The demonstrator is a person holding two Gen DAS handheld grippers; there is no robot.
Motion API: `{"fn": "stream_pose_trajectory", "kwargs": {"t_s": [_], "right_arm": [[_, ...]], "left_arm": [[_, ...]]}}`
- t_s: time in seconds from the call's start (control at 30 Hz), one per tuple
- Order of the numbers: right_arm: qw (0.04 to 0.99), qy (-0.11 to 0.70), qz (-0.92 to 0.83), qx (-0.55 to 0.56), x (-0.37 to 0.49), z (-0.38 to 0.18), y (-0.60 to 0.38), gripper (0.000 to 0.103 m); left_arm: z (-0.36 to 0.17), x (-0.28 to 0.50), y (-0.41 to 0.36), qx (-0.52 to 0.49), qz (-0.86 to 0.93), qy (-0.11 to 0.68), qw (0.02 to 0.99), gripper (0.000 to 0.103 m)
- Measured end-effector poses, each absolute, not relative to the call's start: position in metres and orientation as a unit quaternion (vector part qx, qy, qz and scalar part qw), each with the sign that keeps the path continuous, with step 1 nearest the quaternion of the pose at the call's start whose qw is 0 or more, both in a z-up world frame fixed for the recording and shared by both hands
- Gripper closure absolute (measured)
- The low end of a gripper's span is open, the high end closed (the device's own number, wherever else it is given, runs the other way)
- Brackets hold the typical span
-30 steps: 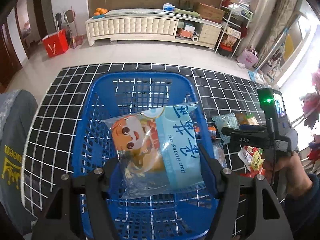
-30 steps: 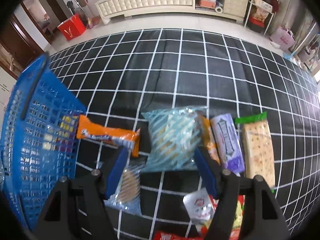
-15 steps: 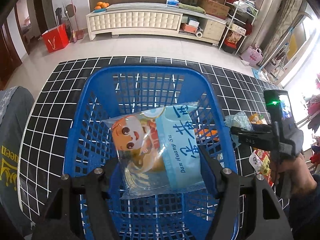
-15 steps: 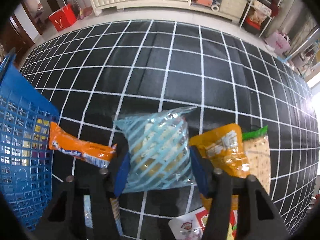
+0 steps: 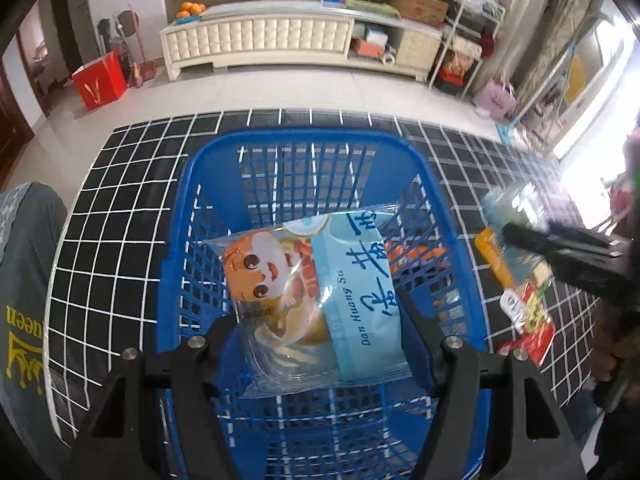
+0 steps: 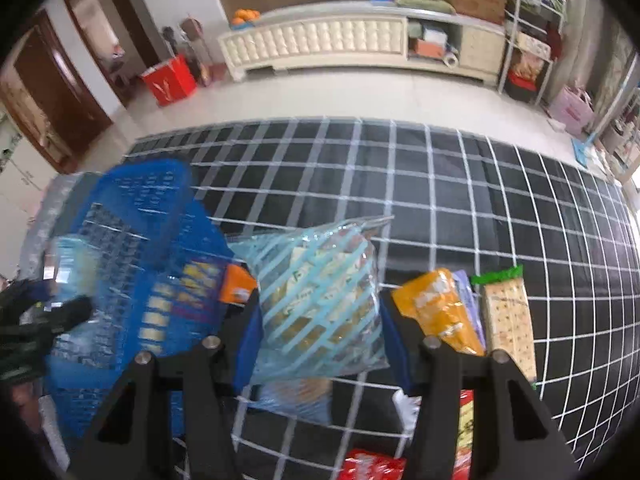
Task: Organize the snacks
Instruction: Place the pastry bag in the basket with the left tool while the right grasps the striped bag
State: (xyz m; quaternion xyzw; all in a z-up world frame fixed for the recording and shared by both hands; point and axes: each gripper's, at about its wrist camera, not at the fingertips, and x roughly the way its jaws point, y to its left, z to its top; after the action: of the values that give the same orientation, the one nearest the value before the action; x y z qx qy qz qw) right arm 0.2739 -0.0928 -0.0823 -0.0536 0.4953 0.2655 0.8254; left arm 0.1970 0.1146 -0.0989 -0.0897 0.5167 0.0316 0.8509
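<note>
My left gripper (image 5: 320,316) is shut on a light-blue snack bag with a cartoon face (image 5: 316,280), held over the blue mesh basket (image 5: 188,208). My right gripper (image 6: 320,320) is shut on a clear bag with light-blue stripes (image 6: 320,280), lifted off the black grid table beside the basket (image 6: 132,216). In the left wrist view the right gripper (image 5: 508,230) and its striped bag (image 5: 516,204) appear blurred at the right. The left gripper (image 6: 60,312) shows dimly at the left of the right wrist view.
Loose snacks lie on the table right of the basket: an orange packet (image 6: 440,308), a purple packet (image 6: 468,300), a green-topped cracker pack (image 6: 508,320), a red packet (image 6: 372,466), an orange bar (image 6: 236,288). A person's grey garment (image 5: 24,280) is at the left.
The right gripper closed on the striped bag and raised it off the table, shifting toward the basket. The left gripper kept its bag over the basket.
</note>
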Motion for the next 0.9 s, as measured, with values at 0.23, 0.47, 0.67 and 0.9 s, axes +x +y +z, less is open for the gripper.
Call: {"fn": "stream_pose_trajectory", "kwargs": {"t_s": [0.23, 0.47, 0.67, 0.9], "right_arm": [[0.823, 0.474, 0.309, -0.054, 0.25, -0.063, -0.075, 0.044], [0.82, 0.474, 0.316, -0.049, 0.235, -0.062, -0.071, 0.044], [0.823, 0.472, 0.312, -0.049, 0.228, -0.058, -0.074, 0.044], [0.828, 0.462, 0.313, -0.058, 0.219, -0.042, -0.072, 0.044]], "left_arm": [[-0.122, 0.208, 0.113, -0.098, 0.011, 0.56, 0.823, 0.038], [-0.146, 0.224, 0.113, -0.115, 0.0, 0.597, 0.794, 0.038], [-0.156, 0.235, 0.118, -0.126, -0.009, 0.612, 0.781, 0.035], [-0.123, 0.224, 0.121, -0.123, -0.013, 0.568, 0.814, 0.033]]}}
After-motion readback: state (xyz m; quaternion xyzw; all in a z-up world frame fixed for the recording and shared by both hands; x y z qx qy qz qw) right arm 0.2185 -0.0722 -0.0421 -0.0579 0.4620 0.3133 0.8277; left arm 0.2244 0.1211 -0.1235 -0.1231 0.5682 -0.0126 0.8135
